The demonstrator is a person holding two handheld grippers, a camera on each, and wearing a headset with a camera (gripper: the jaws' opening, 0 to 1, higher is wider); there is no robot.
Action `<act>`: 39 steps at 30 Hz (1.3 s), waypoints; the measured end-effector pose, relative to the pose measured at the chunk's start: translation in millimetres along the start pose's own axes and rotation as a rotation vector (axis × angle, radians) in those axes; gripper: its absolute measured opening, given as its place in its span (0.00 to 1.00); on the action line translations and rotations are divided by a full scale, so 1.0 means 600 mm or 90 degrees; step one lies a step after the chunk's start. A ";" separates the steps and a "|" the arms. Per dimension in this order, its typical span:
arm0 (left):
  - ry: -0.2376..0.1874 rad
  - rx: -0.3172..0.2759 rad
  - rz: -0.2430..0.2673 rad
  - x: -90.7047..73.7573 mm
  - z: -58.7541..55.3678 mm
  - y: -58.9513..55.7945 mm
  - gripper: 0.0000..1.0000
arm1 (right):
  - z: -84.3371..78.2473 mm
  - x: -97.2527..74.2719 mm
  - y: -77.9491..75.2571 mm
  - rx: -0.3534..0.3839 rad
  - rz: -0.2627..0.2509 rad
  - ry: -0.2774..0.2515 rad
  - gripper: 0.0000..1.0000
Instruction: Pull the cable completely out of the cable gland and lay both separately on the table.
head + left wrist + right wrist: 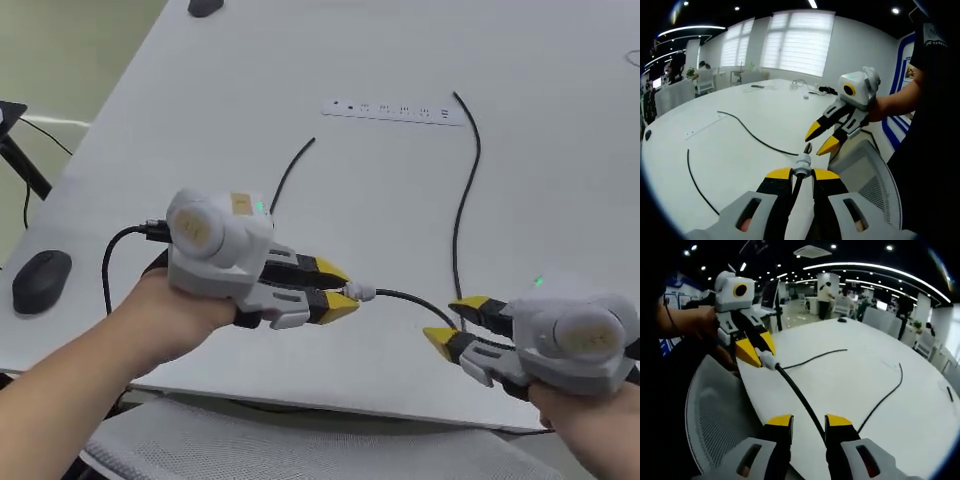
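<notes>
Left gripper (341, 291) is pinched tight on the small white plastic cable gland (361, 292). Right gripper (452, 321) is held spread, and the thin black cable (410, 297) is seen between its jaws.

Black cable (410, 297) through white gland (360, 292)

No legible text anywhere. White print on the person's dark shirt (934, 75) is too blurred to read; markings on the power strip (395, 111) are too small.

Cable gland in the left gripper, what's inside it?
The black cable enters the cable gland at its front. How far it runs inside is hidden by the gland body and the left gripper.
</notes>
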State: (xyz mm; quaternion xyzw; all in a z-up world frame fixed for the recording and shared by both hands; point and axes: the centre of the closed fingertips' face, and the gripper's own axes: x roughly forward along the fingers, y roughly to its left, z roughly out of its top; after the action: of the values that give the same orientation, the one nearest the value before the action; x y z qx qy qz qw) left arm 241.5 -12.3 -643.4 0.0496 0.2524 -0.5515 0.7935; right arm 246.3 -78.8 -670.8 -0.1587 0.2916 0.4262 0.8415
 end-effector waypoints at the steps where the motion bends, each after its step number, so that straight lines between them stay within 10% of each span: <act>1: 0.002 -0.001 -0.001 0.001 -0.001 0.000 0.15 | 0.016 0.001 0.007 -0.018 0.003 -0.010 0.19; 10: 0.013 0.002 -0.004 0.000 -0.007 -0.004 0.15 | 0.064 0.021 0.045 -0.124 0.020 -0.018 0.11; 21: 0.012 0.011 -0.005 0.000 -0.009 -0.007 0.15 | 0.060 0.030 0.055 -0.205 0.018 0.011 0.07; 39: 0.014 0.016 -0.005 -0.002 -0.012 -0.010 0.15 | 0.055 0.033 0.055 -0.164 0.019 0.002 0.02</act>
State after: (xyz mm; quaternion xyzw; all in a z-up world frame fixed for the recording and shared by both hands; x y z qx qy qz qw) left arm 233.2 -11.2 -647.9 0.0646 0.2548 -0.5574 0.7876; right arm 240.4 -29.8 -658.1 -0.2619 0.2380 0.4724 0.8072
